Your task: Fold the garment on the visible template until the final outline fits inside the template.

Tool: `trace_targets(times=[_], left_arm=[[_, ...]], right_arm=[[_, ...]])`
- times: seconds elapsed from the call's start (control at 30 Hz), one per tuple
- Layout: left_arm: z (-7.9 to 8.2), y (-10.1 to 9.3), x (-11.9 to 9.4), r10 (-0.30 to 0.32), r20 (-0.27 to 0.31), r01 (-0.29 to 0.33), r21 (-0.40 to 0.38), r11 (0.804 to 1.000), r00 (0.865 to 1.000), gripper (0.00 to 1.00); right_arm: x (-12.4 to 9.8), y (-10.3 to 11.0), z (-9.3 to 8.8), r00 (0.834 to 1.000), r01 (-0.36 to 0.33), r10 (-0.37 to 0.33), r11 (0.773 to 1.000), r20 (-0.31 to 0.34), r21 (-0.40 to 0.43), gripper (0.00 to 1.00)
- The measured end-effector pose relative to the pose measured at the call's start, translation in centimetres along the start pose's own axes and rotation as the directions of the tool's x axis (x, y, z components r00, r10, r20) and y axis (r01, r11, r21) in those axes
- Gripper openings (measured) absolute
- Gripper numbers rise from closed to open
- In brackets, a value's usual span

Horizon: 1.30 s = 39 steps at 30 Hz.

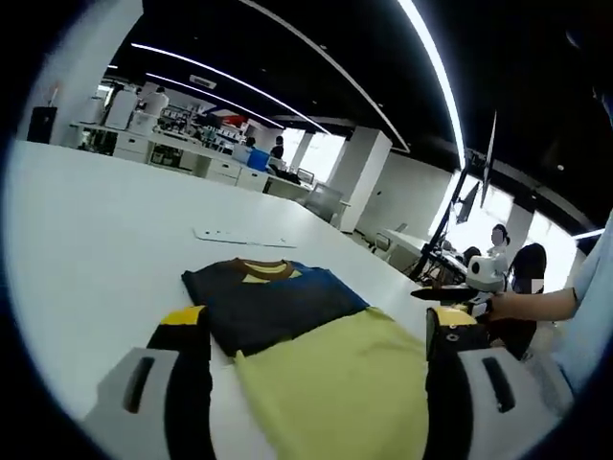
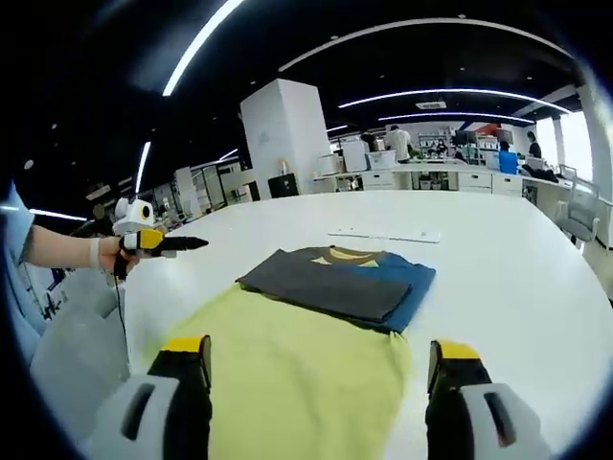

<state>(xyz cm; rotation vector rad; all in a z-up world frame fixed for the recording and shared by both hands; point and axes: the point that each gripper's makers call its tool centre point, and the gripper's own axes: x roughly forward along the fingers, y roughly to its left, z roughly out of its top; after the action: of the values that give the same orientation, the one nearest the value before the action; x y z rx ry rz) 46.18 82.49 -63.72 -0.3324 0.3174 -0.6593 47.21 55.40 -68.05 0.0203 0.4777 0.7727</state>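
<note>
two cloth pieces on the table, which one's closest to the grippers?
The yellow-green cloth, spread flat and running between both grippers' jaws. The folded dark garment with the blue side and yellow collar lies beyond it.

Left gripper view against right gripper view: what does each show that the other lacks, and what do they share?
Left gripper view: the right gripper at the right edge, held in a hand, with a black tripod stand behind it. Right gripper view: the left gripper at the left, and a tall white square column. Both: the folded dark grey and blue garment at the far end of a yellow-green sheet on the white table.
</note>
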Motion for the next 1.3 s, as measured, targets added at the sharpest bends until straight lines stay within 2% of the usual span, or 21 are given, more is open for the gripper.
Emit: trace_targets(times=[0.2, 0.27, 0.33, 0.43, 0.53, 0.63, 0.77, 0.9, 1.0, 1.13, 1.2, 1.23, 1.27, 1.3], left_arm=[[-1.9, -0.1, -1.3, -0.001, -0.047, 0.002, 0.02, 1.0, 0.999, 0.89], [-2.4, -0.4, -1.7, -0.018, -0.065, 0.019, 0.016, 1.0, 0.998, 0.88], [-3.1, -1.5, -2.1, -0.081, -0.093, 0.082, 0.001, 0.997, 0.992, 0.88], [-4.1, -1.6, -2.7, -0.096, -0.135, 0.097, 0.0, 0.995, 0.986, 0.84], [-4.9, -1.0, -3.3, -0.082, -0.164, 0.08, -0.017, 0.997, 0.983, 0.83], [-6.2, -1.0, -4.1, -0.085, -0.21, 0.085, -0.013, 0.996, 0.974, 0.8], [-8.7, -1.0, -5.4, -0.077, -0.307, 0.074, -0.02, 0.997, 0.949, 0.79], [-11.1, -1.9, -6.7, -0.114, -0.403, 0.103, -0.047, 0.994, 0.908, 0.75], [-12.4, -2.4, -7.4, -0.138, -0.435, 0.113, -0.084, 0.99, 0.89, 0.71], [-14.0, -2.9, -8.0, -0.163, -0.461, 0.111, -0.138, 0.984, 0.872, 0.67], [-14.9, -3.4, -8.5, -0.18, -0.485, 0.119, -0.154, 0.981, 0.856, 0.64], [-15.0, -3.5, -8.5, -0.18, -0.478, 0.124, -0.146, 0.981, 0.86, 0.62], [-15.2, -3.7, -8.7, -0.185, -0.485, 0.114, -0.172, 0.978, 0.855, 0.61], [-15.2, -3.9, -8.7, -0.193, -0.476, 0.112, -0.194, 0.975, 0.858, 0.59]], right_arm=[[0.0, 0.3, -0.2, 1.0, -0.003, 0.003, 1.0, -0.013, -0.012, 0.95], [0.0, 0.4, -0.2, 1.0, -0.006, 0.006, 1.0, -0.014, -0.012, 0.95], [-0.1, 0.6, -0.4, 1.0, -0.016, 0.016, 1.0, -0.021, -0.018, 0.92], [-0.5, 0.8, -1.2, 0.999, -0.021, 0.02, 1.0, -0.04, -0.017, 0.89], [-0.9, 0.8, -2.1, 0.998, -0.023, 0.022, 1.0, -0.057, -0.02, 0.88], [-1.4, 1.0, -3.3, 0.996, -0.026, 0.024, 0.999, -0.085, -0.021, 0.88], [-2.3, 1.0, -4.9, 0.993, -0.026, 0.025, 1.0, -0.119, -0.011, 0.84], [-3.5, 0.6, -6.8, 0.986, -0.009, 0.006, 1.0, -0.165, -0.016, 0.8], [-4.5, 0.2, -8.4, 0.98, 0.003, -0.006, 1.0, -0.2, -0.012, 0.71], [-5.7, -0.1, -9.9, 0.973, 0.021, -0.017, 1.0, -0.231, 0.014, 0.66], [-6.4, -0.1, -10.7, 0.97, 0.025, -0.02, 0.999, -0.24, 0.02, 0.6], [-6.8, -0.1, -11.2, 0.968, 0.028, -0.017, 0.999, -0.252, 0.04, 0.56], [-7.0, 0.0, -11.4, 0.966, 0.026, -0.012, 0.998, -0.259, 0.051, 0.52], [-7.3, 0.0, -11.8, 0.963, 0.03, -0.01, 0.997, -0.271, 0.067, 0.48]])
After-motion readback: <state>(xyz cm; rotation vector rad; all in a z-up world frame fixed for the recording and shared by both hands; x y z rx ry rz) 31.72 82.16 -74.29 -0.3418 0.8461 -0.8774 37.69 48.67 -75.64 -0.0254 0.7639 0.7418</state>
